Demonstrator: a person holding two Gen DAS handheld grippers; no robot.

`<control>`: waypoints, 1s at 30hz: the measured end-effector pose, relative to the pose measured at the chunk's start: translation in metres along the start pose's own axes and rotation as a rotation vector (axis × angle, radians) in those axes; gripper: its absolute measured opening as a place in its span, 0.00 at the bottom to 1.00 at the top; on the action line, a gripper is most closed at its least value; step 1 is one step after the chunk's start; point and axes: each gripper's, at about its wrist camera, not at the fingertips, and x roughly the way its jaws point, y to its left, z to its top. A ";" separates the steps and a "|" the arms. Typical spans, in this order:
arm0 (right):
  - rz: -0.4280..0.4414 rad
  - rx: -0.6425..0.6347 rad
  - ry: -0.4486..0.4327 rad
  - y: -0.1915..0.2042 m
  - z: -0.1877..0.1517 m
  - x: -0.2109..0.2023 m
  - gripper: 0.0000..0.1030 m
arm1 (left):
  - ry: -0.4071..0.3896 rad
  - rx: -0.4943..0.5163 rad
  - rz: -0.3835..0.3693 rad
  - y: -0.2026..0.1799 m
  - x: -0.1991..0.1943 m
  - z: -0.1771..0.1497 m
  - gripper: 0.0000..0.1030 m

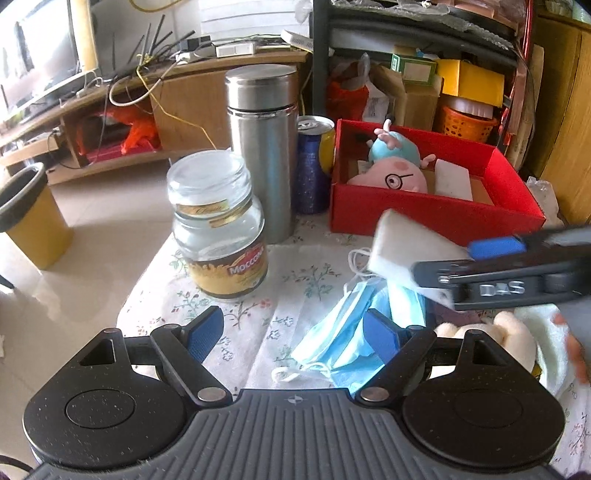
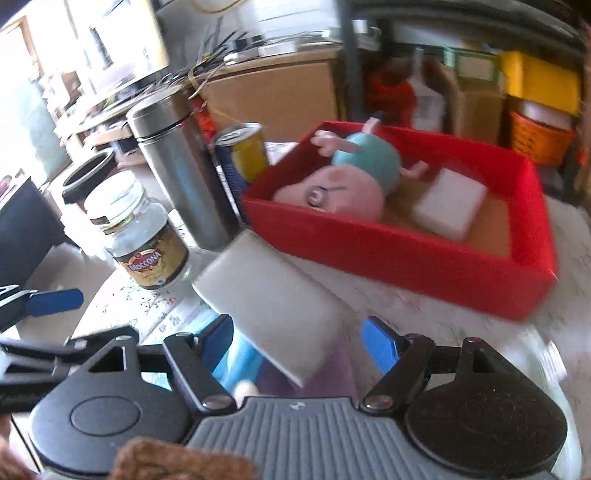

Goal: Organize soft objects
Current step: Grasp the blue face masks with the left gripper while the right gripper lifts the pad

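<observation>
**Desk:** Left wrist view first: what surface, what room?

**Photographer:** Small table under a floral tablecloth (image 1: 221,314), pale tiled floor (image 1: 92,258) below. Wooden TV stand (image 1: 177,92) strewn with cables behind; crowded shelves (image 1: 424,22) at right. On the cloth stand a glass coffee jar (image 1: 221,229), a steel flask (image 1: 262,147) and a drinks can (image 1: 314,166), beside an open red box (image 1: 424,214). A yellow bin (image 1: 33,218) sits on the floor.

**Desk:** Where are the soft things relative to the jaws?

**Photographer:** The left gripper (image 1: 293,332) has its jaws wide apart, nothing clasped; its right pad hangs over a blue face mask (image 1: 340,343) crumpled on the cloth. The right gripper (image 2: 299,341) has a white sponge (image 2: 273,306) between its fingers just short of the box's near wall. Its jaws stand apart: the right wrist view, though blurred, shows a gap between the sponge and the right-hand pad. A cream plush toy (image 1: 498,332) lies under that gripper.

**Desk:** And how do the things look?

**Photographer:** The sponge is a plain rectangular block, tilted, one corner toward the box. Inside the box lie a pink pig toy (image 1: 395,173) in glasses and a blue top, on its side, and a second white sponge (image 1: 454,181) beside it.
</observation>
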 end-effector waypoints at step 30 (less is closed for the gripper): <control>0.032 0.091 0.074 -0.033 0.017 0.041 0.53 | 0.081 0.103 -0.109 -0.040 0.014 -0.001 0.80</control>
